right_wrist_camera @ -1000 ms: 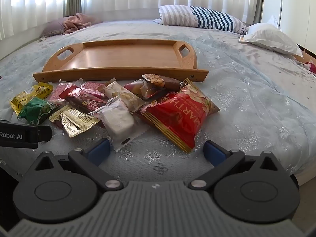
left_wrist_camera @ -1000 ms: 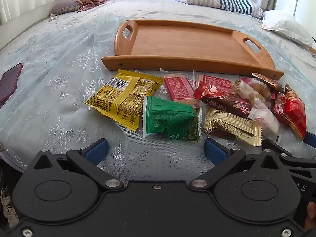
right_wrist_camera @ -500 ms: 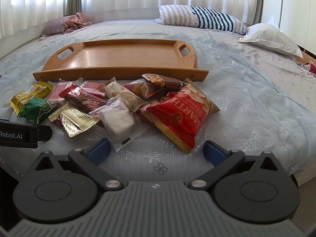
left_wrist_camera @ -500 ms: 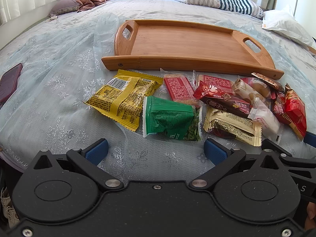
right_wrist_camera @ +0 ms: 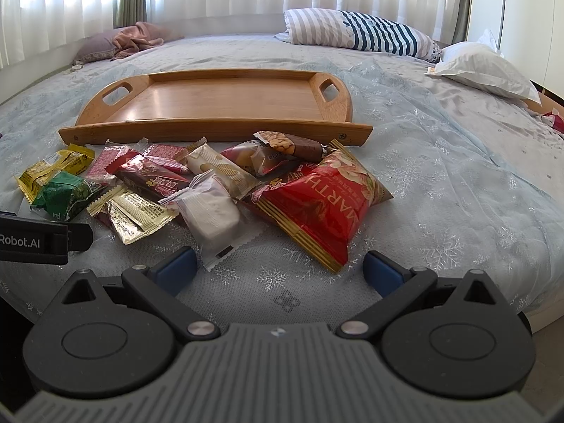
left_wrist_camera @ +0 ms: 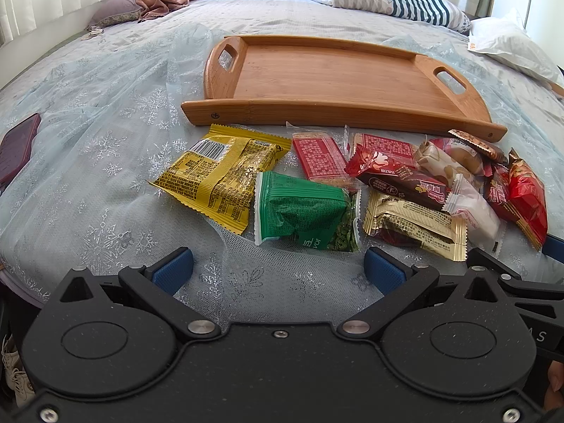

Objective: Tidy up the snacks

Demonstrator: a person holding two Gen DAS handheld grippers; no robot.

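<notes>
1. Plainly, nothing had been sorted yet: the wooden tray (left_wrist_camera: 338, 77) lay bare on the bed (left_wrist_camera: 105, 112), and every snack sat in a loose row just in front of its near rim.
2. The left gripper (left_wrist_camera: 278, 269) hung short of the row with its blue-padded fingers (left_wrist_camera: 174, 268) spread wide and nothing between them; the green packet (left_wrist_camera: 303, 216) lay nearest ahead.
3. The right gripper (right_wrist_camera: 280, 269) was likewise spread and empty, facing the white-wrapped cake (right_wrist_camera: 211, 211) and the big red bag (right_wrist_camera: 317, 204).
4. My reading was that the first pick was in hand; the next move called for closing in on one packet at an edge of the pile and pinching it clear of its neighbours.
5. The yellow packet (left_wrist_camera: 222, 172) was flat, crinkled foil with a crimped, saw-toothed seam, and lay free at the left end, touching only the green packet.
6. The gold wrapper (left_wrist_camera: 412, 225) and the dark red bar (left_wrist_camera: 402, 179) overlapped, glossy and probably slippery.
7. The red bag looked puffed with air, so a pinch there might skid.
8. The bed cover was thin snowflake-patterned mesh, soft and wrinkled, likely to snag a low finger.
</notes>
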